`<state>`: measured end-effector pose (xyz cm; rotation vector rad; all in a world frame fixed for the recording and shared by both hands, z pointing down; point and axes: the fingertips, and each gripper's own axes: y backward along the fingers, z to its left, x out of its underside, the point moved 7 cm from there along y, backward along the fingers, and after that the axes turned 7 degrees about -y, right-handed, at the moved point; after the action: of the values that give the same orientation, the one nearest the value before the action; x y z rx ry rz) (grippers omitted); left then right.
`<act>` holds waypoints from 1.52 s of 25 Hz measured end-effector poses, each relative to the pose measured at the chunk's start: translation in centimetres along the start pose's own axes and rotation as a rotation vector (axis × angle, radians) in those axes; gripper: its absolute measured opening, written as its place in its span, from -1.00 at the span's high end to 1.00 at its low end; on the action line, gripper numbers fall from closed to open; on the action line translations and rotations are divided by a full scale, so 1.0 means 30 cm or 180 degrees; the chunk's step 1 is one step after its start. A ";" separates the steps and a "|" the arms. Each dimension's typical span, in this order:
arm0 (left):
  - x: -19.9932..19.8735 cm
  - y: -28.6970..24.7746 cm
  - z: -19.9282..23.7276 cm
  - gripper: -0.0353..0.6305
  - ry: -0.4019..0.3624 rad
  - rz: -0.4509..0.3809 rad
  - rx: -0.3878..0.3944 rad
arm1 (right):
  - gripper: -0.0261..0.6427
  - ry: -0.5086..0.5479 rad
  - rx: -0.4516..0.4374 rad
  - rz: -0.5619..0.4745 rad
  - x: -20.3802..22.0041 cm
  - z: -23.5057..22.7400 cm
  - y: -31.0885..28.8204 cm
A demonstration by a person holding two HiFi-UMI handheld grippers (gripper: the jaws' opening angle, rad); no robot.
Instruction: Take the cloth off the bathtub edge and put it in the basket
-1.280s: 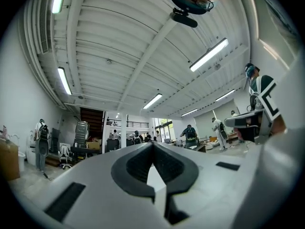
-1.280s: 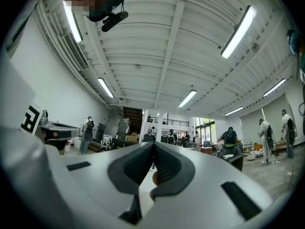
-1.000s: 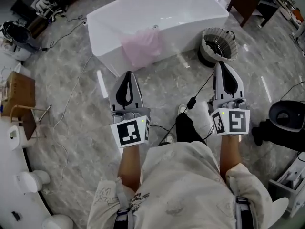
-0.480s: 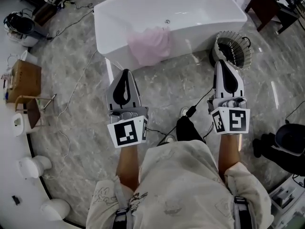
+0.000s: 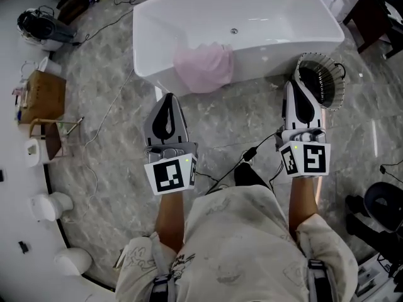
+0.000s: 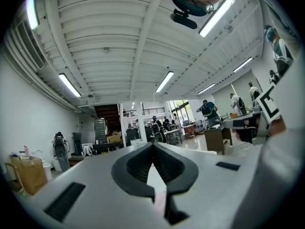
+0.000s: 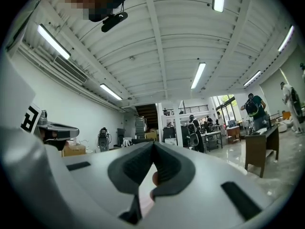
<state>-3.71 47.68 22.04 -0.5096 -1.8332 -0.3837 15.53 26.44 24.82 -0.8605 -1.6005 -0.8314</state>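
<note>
Pink cloth (image 5: 203,68) lies draped over the near edge of the white bathtub (image 5: 283,17), left of the rim's middle. Its free end hangs down the outer wall toward the floor (image 5: 107,143), and its broader span runs along the rim. Basket (image 5: 322,79) stands upright on the floor at the tub's right end, well apart from the cloth. Left gripper (image 5: 168,97) is held over the floor, pointing at the tub below the cloth, jaws together and empty. Right gripper (image 5: 295,84) points at the basket, jaws likewise together and empty.
</note>
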 end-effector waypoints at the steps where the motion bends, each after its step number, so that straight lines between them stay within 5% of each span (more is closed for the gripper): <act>1: -0.008 -0.028 -0.019 0.89 -0.0016 -0.0001 -0.0006 | 0.96 0.0006 -0.0012 -0.0006 -0.001 -0.029 -0.019; 9: -0.062 -0.198 -0.164 0.89 -0.0090 -0.0065 -0.0008 | 0.96 -0.0004 -0.0070 -0.0074 -0.015 -0.206 -0.109; 22: 0.021 -0.366 -0.164 0.89 0.0015 -0.0007 -0.0056 | 0.96 0.0046 -0.0188 0.0002 0.037 -0.260 -0.283; 38: 0.279 -0.819 0.112 0.89 0.0308 0.0268 0.0037 | 0.95 0.0155 -0.0191 0.0296 0.142 -0.186 -0.843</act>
<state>-21.49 29.67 28.75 -0.5492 -1.7140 -0.3349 -4.36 9.63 27.94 -0.9434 -1.4883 -0.8319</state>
